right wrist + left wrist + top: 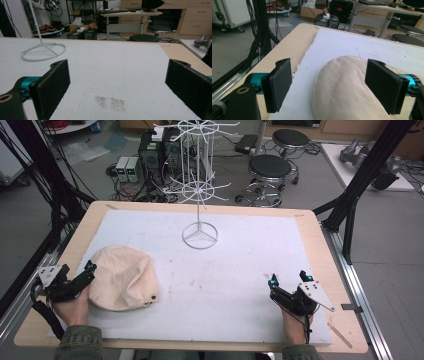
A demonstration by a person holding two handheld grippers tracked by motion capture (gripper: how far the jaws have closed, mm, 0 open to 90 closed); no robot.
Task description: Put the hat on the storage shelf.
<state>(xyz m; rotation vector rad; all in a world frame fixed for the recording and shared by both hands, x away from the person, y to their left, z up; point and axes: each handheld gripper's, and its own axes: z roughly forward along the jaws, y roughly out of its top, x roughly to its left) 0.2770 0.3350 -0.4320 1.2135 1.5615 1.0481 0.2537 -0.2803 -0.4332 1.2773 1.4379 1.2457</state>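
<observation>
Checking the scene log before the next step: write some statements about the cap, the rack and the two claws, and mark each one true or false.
1. The left claw is open, with the beige cap partly between its jaws. True.
2. The right claw is shut on the cap. False: it is open over the bare white mat, with nothing between its jaws.
3. The white wire rack stands upright on its ring base at the far middle of the mat. True.
4. The cap hangs from a rack hook. False: it lies on the mat at the near left.
5. The cap touches the rack's base. False: bare mat lies between them.
</observation>
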